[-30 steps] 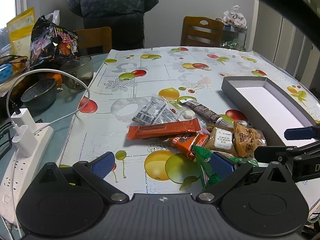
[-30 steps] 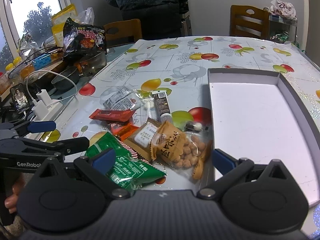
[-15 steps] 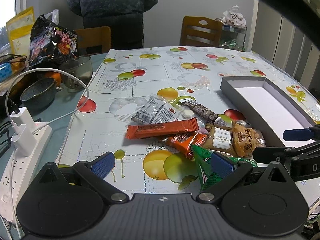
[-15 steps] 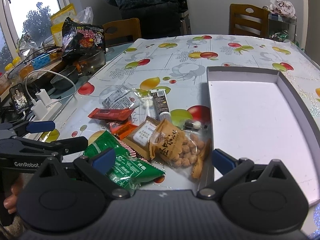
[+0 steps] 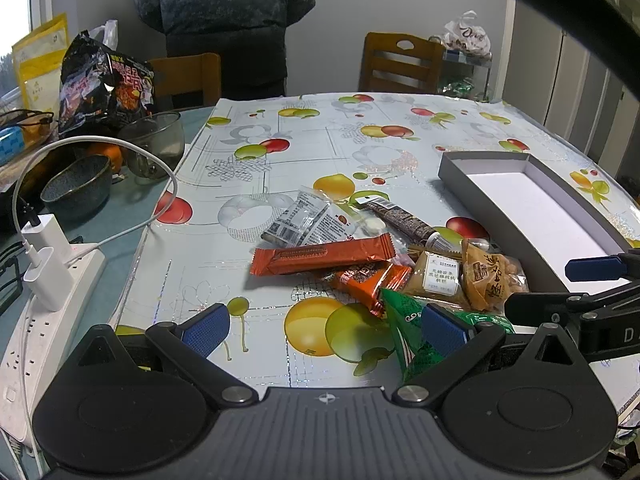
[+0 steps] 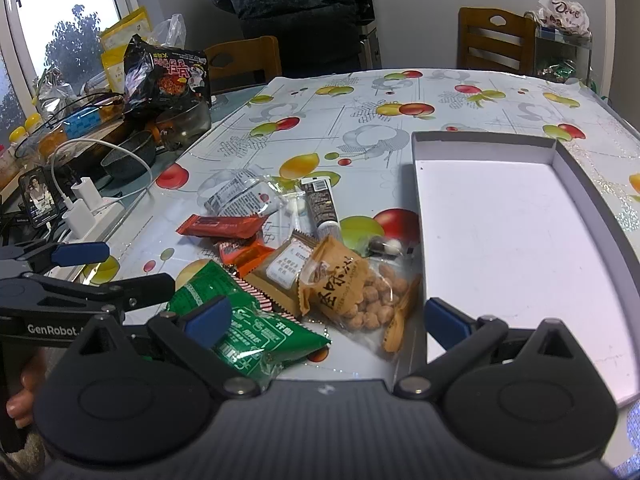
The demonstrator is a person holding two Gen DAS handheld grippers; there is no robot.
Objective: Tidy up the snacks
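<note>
Crinkly foil on the green snack packet [image 6: 256,332] looks light and slippery, best pinched at its crimped edge, while both grippers [image 5: 324,324] [image 6: 320,320] hover spread, empty.

Little has changed over the last second. In both wrist views the snack pile [image 6: 304,264] and the grey box [image 6: 520,240] have slid slightly down and left, so both grippers have eased a touch forward and to the right. Their jaws are as wide apart as before, and no packet has shifted.
</note>
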